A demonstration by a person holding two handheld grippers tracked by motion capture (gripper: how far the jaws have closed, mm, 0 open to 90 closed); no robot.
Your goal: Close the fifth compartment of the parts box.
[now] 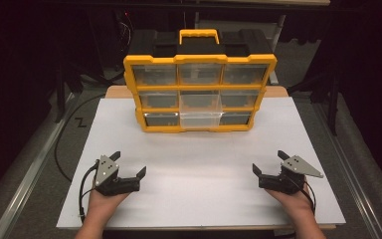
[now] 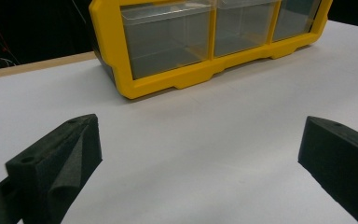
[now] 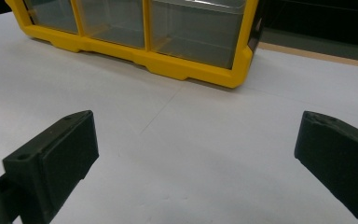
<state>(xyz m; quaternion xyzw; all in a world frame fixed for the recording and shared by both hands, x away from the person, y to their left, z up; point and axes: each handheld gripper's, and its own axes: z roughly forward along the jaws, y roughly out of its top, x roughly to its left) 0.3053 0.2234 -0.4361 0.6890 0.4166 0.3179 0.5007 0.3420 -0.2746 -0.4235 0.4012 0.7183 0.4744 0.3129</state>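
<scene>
We held both grippers low over the white board (image 1: 199,164), well apart from each other and well short of the organizer (image 1: 199,94), probably a ready stance giving each jaw-mounted camera an unobstructed look at the drawer fronts. The left gripper (image 1: 128,167) had its jaws spread wide with nothing between them; in the left gripper view they framed bare board. The right gripper (image 1: 268,163) stood the same: jaws as wide as they go, nothing held.

The organizer, yellow frame with a black back and a yellow carry handle (image 1: 199,36), stood upright at the far middle of the board, its front facing us. It carries a grid of clear drawers, three across and three down. The bottom middle drawer (image 1: 200,115) sat pulled out a little, proud of its neighbours. The bottom drawers looked empty in both gripper views (image 2: 165,39) (image 3: 196,30); the upper rows' contents we could not tell.
</scene>
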